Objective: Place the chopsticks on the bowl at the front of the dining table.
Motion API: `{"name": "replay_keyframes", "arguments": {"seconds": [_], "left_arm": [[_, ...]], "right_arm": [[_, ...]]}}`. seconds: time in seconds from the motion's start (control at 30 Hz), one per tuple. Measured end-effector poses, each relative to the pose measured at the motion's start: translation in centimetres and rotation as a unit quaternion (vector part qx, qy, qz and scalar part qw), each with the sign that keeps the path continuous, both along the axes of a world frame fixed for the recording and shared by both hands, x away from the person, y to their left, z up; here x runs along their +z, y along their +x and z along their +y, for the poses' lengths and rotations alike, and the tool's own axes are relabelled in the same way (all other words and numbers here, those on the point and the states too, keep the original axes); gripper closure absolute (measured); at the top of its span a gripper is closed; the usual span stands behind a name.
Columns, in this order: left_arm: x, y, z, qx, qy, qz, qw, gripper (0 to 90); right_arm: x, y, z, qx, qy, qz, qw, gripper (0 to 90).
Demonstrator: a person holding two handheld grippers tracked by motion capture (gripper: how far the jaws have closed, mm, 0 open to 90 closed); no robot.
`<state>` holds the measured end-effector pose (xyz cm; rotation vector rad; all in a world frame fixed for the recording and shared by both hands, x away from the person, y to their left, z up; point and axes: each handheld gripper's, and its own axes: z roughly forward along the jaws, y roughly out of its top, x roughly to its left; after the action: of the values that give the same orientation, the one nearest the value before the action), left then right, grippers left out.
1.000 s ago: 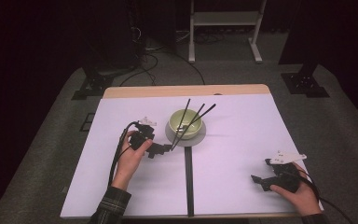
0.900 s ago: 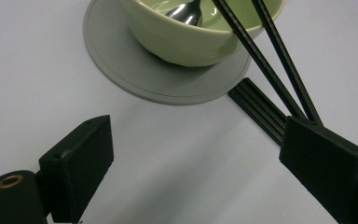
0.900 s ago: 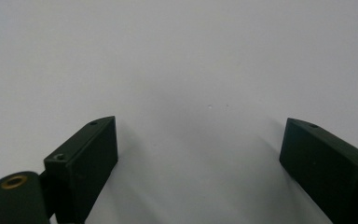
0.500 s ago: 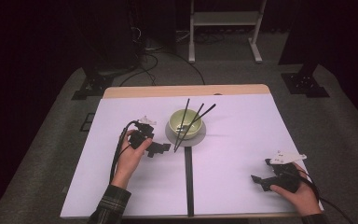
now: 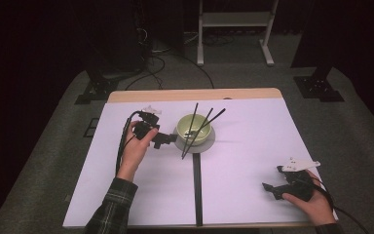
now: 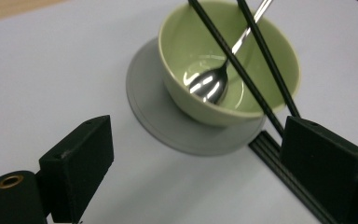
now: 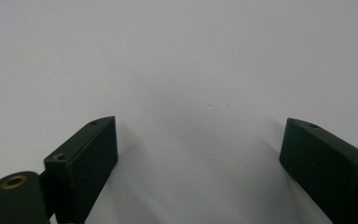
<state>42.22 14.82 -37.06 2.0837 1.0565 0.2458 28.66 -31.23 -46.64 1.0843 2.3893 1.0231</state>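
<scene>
Pale green and glossy, the bowl (image 6: 230, 70) stands on a round grey saucer (image 6: 168, 121) near the middle of the white table (image 5: 253, 146), at the far end of a black strip (image 5: 197, 190). Inside it lies a metal spoon (image 6: 212, 84); two black chopsticks (image 6: 251, 70) lean across its rim, tips on the table. Your left gripper (image 5: 163, 141) sits just beside the saucer, jaws spread wide and empty. Your right gripper (image 5: 272, 189) rests well apart at the near right corner, jaws likewise released over bare tabletop.
</scene>
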Motion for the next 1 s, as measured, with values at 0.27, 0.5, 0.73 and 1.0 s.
{"name": "replay_keyframes", "arguments": {"seconds": [0.27,0.5,0.73,1.0], "left_arm": [[1.4,2.7,-1.5,-0.001,-0.007,-0.006,1.0,8.9],[1.8,5.0,-3.4,-0.005,-0.008,-0.005,0.9999,8.9],[1.7,7.0,-5.4,-0.015,0.0,0.006,0.9999,8.9],[1.1,9.1,-7.7,-0.017,0.011,0.014,0.9997,8.9]], "right_arm": [[0.0,0.0,0.0,0.0,0.0,0.0,1.0,10.0],[0.0,0.0,0.0,0.0,0.001,0.0,1.0,10.0],[0.0,0.0,0.0,0.0,0.001,0.001,1.0,10.0],[0.0,0.0,0.0,0.0,0.001,0.0,1.0,10.0]]}}
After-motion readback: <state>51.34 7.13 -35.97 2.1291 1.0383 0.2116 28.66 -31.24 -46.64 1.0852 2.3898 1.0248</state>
